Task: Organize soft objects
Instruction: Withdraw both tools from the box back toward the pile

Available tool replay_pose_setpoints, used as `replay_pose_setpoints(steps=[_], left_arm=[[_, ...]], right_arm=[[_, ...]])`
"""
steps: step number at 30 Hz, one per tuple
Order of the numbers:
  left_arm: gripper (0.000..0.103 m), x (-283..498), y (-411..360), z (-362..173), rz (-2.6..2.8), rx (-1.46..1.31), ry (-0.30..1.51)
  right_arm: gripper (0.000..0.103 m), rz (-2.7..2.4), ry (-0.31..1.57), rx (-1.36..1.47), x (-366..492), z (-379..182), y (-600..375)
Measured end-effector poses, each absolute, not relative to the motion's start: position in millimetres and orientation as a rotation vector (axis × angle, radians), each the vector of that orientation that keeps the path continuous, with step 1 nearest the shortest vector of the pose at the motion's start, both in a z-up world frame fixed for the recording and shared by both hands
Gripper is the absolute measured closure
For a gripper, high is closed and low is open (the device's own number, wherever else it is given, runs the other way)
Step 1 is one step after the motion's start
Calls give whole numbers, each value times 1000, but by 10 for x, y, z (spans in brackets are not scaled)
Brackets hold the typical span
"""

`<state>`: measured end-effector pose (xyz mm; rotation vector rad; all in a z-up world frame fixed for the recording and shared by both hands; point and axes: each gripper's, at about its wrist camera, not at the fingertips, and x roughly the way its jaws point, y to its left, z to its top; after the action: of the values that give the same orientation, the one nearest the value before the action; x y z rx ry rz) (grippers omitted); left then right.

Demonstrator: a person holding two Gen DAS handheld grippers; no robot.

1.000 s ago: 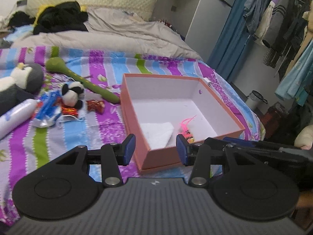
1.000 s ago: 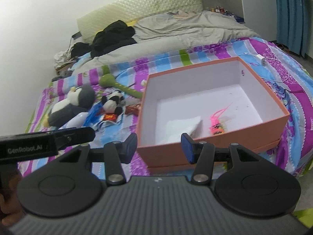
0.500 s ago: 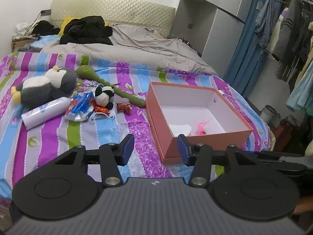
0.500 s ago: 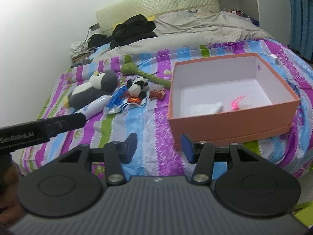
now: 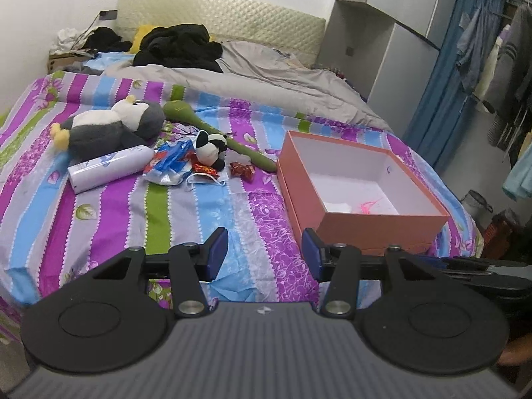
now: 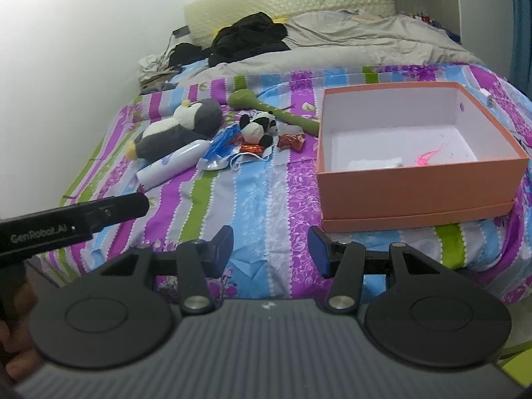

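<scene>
Left wrist view looks over a bed (image 5: pixel 109 219) with a striped purple, blue and green sheet. The left gripper (image 5: pixel 264 254) hangs above the near edge of the bed, its jaws parted with only the sheet showing between them. An orange box (image 5: pixel 362 229) with a white inside sits open on the right side of the bed, and a white cloth (image 5: pixel 337 206) and a small pink thing (image 5: pixel 367 205) lie on its floor. Left of the box, well apart from both grippers, the soft toys lie in a cluster: a grey and white penguin (image 5: pixel 113 128) on its side, a small panda (image 5: pixel 211 151) and a long green toy (image 5: pixel 229 136) whose far end nearly reaches the box. A white bottle (image 5: pixel 109 168) lies just in front of the penguin, with blue wrappers (image 5: pixel 171 163), a face mask (image 5: pixel 206 179) and red sweets (image 5: pixel 242 169) around the panda.

From the right wrist view, the right gripper (image 6: pixel 271 252) also hangs over the near edge, jaws released and empty, with the box ahead to its right. Grey bedding (image 6: pixel 349 53) and dark clothes (image 6: pixel 249 38) lie by the headboard.
</scene>
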<state>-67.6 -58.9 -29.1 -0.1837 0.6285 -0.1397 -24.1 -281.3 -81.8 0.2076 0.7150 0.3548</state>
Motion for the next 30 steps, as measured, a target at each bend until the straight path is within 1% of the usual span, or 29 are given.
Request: replay_pose_setpoints(steps=[4,18,25,30], left_arm=[[48,-668,-575,-285,-125,-150,613],[48,-490,-313,-418,-91,-212,615],[48,-267,-237,-622,-111,-247,631],[48,61,-179,-836,-85,-256,648]], right_arm=[[51,372,714,226,-229,-879,-2759],[51,388,693,199,21,-935,-2505],[51,372,714,216,222,-1058,-2416],[51,373,719,203,376,-1128,-2323]])
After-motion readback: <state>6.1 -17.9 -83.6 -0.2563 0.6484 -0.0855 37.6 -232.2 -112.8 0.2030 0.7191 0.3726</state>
